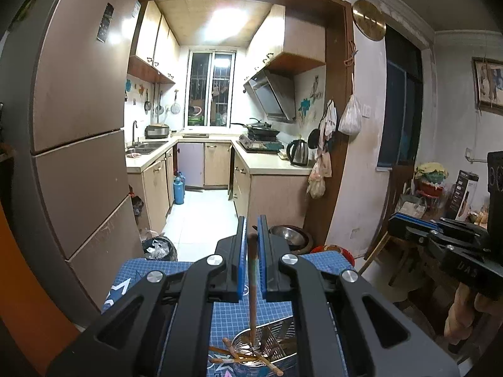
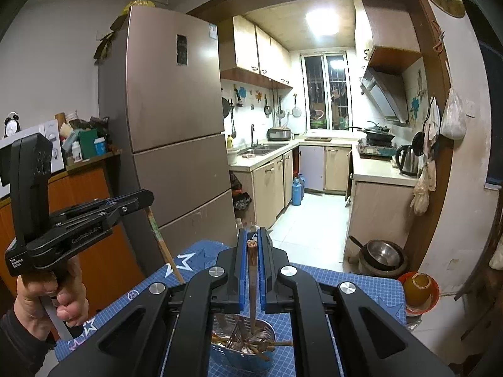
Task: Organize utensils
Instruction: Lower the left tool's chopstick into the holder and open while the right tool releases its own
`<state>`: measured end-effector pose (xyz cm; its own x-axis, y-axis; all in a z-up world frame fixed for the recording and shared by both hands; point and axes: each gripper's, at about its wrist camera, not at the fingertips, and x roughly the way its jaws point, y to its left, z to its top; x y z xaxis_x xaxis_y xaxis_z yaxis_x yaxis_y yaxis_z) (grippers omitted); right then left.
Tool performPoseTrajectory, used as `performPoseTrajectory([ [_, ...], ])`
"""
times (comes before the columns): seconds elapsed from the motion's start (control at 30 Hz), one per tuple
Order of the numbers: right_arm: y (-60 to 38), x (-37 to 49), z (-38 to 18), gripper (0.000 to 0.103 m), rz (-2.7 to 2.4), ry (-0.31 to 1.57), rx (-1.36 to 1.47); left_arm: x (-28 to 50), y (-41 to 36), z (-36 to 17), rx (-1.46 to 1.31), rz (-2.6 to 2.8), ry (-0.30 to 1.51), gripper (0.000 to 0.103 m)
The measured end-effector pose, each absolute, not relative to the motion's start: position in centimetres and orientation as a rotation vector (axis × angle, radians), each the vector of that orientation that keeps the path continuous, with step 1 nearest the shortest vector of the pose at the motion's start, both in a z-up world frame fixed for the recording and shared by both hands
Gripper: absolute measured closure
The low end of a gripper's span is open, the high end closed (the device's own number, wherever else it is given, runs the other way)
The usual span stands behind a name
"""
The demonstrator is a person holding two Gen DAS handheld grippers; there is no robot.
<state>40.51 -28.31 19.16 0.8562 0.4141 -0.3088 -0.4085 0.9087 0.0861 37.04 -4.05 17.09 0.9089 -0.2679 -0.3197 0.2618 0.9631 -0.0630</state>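
The left gripper [image 1: 250, 229] has its jaws closed narrowly on a single brown chopstick [image 1: 252, 286], and the right gripper [image 2: 251, 238] likewise clamps a chopstick of its own [image 2: 252, 282]. Each stick runs from between the blue pads steeply down toward a perforated metal utensil holder [image 2: 267, 330] standing on the blue gridded desk [image 2: 361, 286], where several more chopsticks already lie crossed inside (how many is hard to tell). What the next move likely turns on is that each stick's long axis points almost straight into the holder's mouth, directly below and ahead of the jaws. Both hands look about equally near it; the left hand [image 2: 53, 295] grips its handle alongside.
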Motion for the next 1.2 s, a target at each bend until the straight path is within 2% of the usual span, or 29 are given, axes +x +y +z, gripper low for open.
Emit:
performPoseTrajectory([
  [0.33, -27.3, 41.7, 17.4, 0.096, 0.44, 0.359, -0.001, 38.0, -4.2, 14.7, -0.007, -0.281, 0.373, 0.098],
  [1.2, -26.4, 43.2, 15.4, 0.095, 0.442, 0.389, -0.004, 38.9, -4.0, 12.7, 0.002, -0.289, 0.408, 0.097],
])
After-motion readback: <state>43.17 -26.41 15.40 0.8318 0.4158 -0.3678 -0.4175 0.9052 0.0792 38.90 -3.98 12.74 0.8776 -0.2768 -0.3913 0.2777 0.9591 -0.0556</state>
